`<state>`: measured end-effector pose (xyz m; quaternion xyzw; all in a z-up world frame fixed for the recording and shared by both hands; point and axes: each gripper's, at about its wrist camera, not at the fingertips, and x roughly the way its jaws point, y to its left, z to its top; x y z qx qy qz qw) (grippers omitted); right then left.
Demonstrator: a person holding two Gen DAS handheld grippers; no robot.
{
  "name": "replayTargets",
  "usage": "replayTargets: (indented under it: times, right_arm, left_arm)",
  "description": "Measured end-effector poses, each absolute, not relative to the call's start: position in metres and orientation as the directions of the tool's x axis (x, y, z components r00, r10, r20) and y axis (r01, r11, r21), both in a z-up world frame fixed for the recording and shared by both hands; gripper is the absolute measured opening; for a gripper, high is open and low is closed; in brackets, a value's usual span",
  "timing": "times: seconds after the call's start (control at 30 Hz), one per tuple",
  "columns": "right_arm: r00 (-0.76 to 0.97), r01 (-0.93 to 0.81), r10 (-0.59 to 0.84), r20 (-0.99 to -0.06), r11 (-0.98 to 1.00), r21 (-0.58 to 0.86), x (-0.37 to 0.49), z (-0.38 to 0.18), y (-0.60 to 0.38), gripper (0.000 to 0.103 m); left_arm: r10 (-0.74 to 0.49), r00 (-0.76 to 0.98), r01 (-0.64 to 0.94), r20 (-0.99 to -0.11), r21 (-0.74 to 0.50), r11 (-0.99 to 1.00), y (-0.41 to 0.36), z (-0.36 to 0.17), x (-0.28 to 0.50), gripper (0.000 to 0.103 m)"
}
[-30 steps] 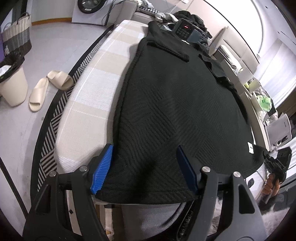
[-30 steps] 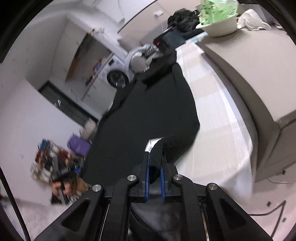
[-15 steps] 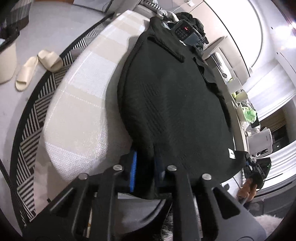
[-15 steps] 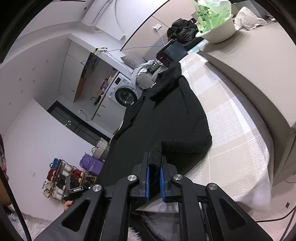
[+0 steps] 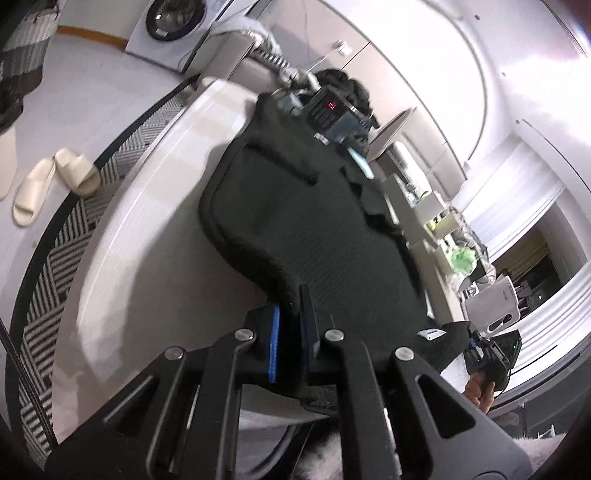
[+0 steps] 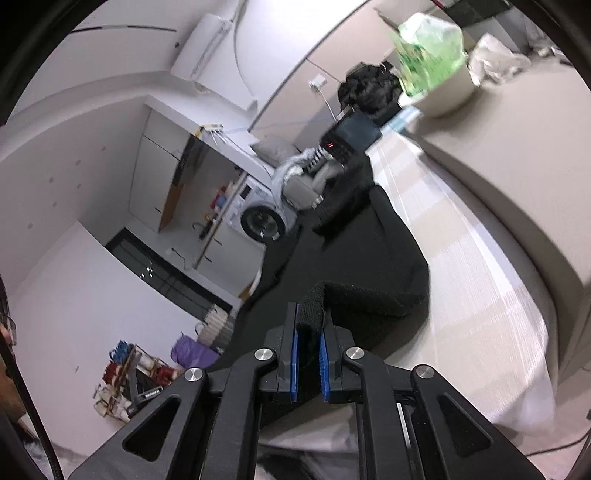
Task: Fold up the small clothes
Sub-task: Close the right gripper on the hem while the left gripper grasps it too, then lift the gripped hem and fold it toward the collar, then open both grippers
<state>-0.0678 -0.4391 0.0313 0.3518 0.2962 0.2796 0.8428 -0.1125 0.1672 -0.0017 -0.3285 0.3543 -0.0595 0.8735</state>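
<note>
Left claw [image 5: 291, 314]: jaws clenched on the near hem of the black garment [image 5: 317, 221], cloth pinched between the blue pads. Right claw [image 6: 308, 325]: clamped tight on the garment's other near corner [image 6: 312, 306], fabric bunched upward. Garment: spread lengthwise over the pale checked table [image 5: 147, 229], both near corners lifted.

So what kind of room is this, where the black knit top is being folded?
Most likely a home laundry or utility room: a white front-loading washing machine stands by the wall, cream slippers lie on the pale floor, and the black knit top lies on a checked padded surface.
</note>
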Motion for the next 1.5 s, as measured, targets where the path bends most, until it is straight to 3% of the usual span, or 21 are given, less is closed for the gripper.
replayTargets:
  times: [0.4,1.03,1.5]
  right_arm:
    - [0.789,-0.222,0.575,-0.218,0.597,0.771,0.002,0.071,-0.427,0.009]
    - [0.889,-0.145,0.403,-0.216,0.696,0.703,0.171,0.131,-0.377,0.009]
    - [0.894,-0.036,0.342,-0.291,0.699,0.714,0.331,0.104,-0.35,0.009]
  left_arm:
    - [-0.292,0.85,-0.081,-0.439,-0.655,0.751,0.187,0.048,-0.034,0.005]
    - [-0.219,0.884,-0.115,-0.413,-0.646,0.755,0.238,0.083,0.153,0.005]
    - [-0.215,0.858,-0.181,-0.466,-0.667,0.723,0.287,0.042,0.349,0.005]
